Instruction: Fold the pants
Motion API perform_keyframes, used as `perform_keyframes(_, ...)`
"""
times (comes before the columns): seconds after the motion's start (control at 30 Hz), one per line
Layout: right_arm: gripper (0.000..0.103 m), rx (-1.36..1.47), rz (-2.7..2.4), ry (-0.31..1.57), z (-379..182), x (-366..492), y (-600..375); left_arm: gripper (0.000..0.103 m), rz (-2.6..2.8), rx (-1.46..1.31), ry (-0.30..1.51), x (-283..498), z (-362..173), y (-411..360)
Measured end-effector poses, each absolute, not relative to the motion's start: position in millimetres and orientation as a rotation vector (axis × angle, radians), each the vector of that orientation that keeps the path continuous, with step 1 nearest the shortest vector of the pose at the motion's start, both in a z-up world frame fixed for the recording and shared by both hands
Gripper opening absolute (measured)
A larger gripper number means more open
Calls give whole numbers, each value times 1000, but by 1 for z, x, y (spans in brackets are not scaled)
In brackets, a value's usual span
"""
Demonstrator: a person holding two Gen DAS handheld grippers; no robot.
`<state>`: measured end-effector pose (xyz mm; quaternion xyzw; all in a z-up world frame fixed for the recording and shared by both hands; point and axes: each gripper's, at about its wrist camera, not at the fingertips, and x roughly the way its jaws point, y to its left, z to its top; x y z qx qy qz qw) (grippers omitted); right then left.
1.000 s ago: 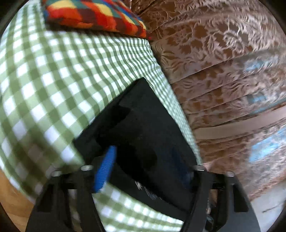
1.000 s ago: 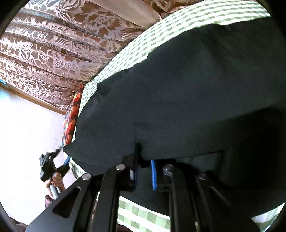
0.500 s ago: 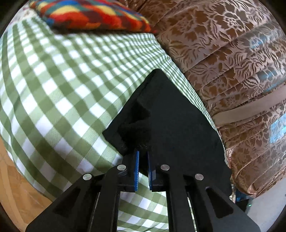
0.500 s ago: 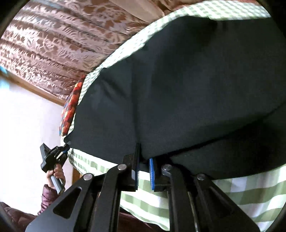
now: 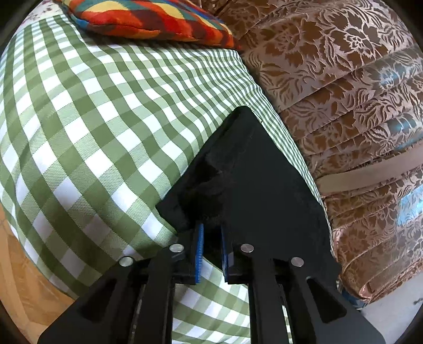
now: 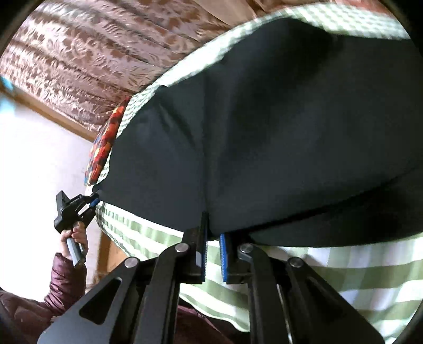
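Black pants [image 5: 251, 180] lie on a green and white checked cover [image 5: 87, 137], near its edge by the curtain. My left gripper [image 5: 211, 232] is shut on a near corner of the pants. In the right wrist view the pants [image 6: 277, 132] fill most of the frame. My right gripper [image 6: 213, 235] is shut on their near edge, with the fabric pinched between the blue pads [image 6: 224, 259]. The left gripper [image 6: 92, 202] also shows there at the far corner of the pants, in a hand.
A multicoloured checked cushion [image 5: 148, 16] lies at the far end of the cover. A brown floral curtain [image 5: 343, 105] hangs along the right side. Wooden floor [image 5: 21, 285] shows below the cover's near edge. A person's maroon sleeve [image 6: 63, 285] is at the lower left.
My left gripper closed on the pants corner and drew back toward the cover's near edge. My right gripper stayed shut on the pants edge and pulled it nearer the cover's edge.
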<state>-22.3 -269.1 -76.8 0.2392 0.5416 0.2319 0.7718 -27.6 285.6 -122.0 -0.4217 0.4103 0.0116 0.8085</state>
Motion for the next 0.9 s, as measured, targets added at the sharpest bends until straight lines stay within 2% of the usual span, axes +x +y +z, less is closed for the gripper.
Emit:
perform_keyframes(0.1, 7, 560, 524, 1162, -78, -22, -276, 23, 100, -845, 885, -33, -110, 286)
perform_keyframes(0.13, 11, 577, 536, 1154, -76, -23, -279, 31, 158, -791, 886, -36, -104, 285)
perform_keyframes(0.2, 30, 616, 556, 1148, -72, -21, -288, 32, 296, -681, 860, -44, -85, 284)
perform_keyframes(0.27, 38, 646, 536, 1101, -61, -25, -307, 32, 314, -639, 771, -53, -63, 278)
perform_keyframes(0.37, 38, 699, 437, 1013, -44, -30, -355, 32, 138, -591, 707, -47, -42, 247)
perform_keyframes(0.63, 41, 898, -136, 828, -51, -26, -530, 32, -350, -360, 866, 7, -52, 88)
perform_keyframes(0.7, 46, 933, -208, 818, -57, -15, -555, 32, -444, -324, 906, 15, -57, 53)
perform_keyframes(0.83, 44, 948, -286, 818, -64, 21, -581, 32, -609, -271, 953, 19, -63, 0)
perform_keyframes(0.87, 38, 934, -295, 821, -63, 29, -580, 32, -643, -252, 964, 20, -65, -11)
perform_keyframes(0.9, 18, 912, -302, 829, -61, 37, -578, 32, -664, -232, 975, 19, -67, -20)
